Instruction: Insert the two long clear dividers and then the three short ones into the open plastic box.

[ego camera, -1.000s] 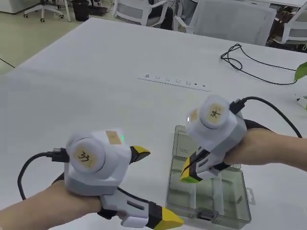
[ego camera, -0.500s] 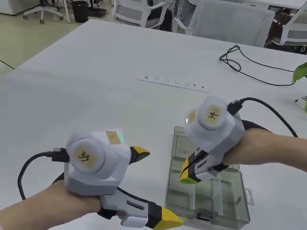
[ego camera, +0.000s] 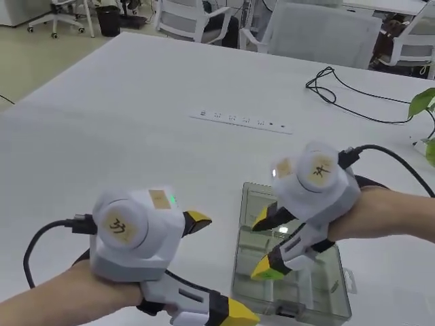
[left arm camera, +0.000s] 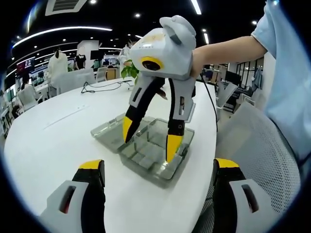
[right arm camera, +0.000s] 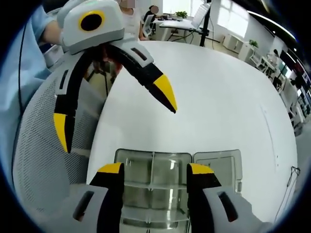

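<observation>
Jaws apart by box, white office table

Clear box, white table, green leaves

The clear rectangular plastic box sat on the white worktop directly beneath the right gripper, which hung over its compartments. Thin clear plastic dividers stood inside the box, crossing below and between that gripper's jaws. The box's hinged clear lid lay flat just ahead of the right gripper. The left gripper was left of the box and apart from it, facing the right gripper. A long white power strip lay well ahead of both grippers, and a looped black cable lay beyond it to the right.
</observation>
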A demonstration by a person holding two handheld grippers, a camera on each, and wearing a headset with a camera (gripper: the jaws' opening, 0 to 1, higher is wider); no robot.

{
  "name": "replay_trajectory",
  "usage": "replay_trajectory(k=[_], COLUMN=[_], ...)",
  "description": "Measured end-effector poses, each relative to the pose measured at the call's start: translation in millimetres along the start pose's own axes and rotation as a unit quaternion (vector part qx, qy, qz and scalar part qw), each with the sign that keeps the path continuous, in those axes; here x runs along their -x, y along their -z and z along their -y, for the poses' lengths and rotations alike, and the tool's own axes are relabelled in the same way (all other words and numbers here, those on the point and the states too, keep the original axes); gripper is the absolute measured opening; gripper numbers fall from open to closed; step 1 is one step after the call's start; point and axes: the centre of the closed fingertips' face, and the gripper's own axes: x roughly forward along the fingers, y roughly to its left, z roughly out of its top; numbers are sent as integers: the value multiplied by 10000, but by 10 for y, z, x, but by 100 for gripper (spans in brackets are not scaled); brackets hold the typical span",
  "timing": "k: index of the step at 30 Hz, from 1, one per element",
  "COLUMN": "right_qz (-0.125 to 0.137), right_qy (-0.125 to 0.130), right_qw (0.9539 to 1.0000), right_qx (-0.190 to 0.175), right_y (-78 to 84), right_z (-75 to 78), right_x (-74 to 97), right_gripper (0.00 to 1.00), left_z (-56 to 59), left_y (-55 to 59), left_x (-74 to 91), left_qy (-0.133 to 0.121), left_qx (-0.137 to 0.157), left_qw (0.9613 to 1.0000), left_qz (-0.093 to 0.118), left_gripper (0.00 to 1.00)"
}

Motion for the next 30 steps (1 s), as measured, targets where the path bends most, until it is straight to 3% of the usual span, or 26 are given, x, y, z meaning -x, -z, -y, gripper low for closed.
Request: replay_trajectory(k=[2, 11, 15, 19, 26, 30], right_qz=[168, 780, 833, 1035, 958, 981], right_qy=[-20, 355, 460, 725, 1066, 1273], right_qw=[9998, 9961, 9948, 9899, 9833, 9763], right_qx=[-105, -211, -367, -643, -1120, -1447], right_y=[-5, 22, 116, 259, 710, 961], right_z=[-15, 17, 13, 33, 46, 11], right_x=[19, 172, 284, 456, 688, 847], right_gripper=[60, 100, 100, 100, 100, 100], left_z=[5, 22, 25, 6, 6, 17], left_y=[-5, -12, -34, -50, -90, -96], left_x=[-9, -32, -47, -57, -88, -120], left_qy=[14, 62, 62, 33, 41, 59], left_qx=[-2, -32, -51, -66, -85, -93], left_qw=[10000, 10000, 10000, 10000, 10000, 9999], left_qz=[2, -26, -20, -20, -23, -42], left_gripper=[94, 95, 96, 96, 96, 96])
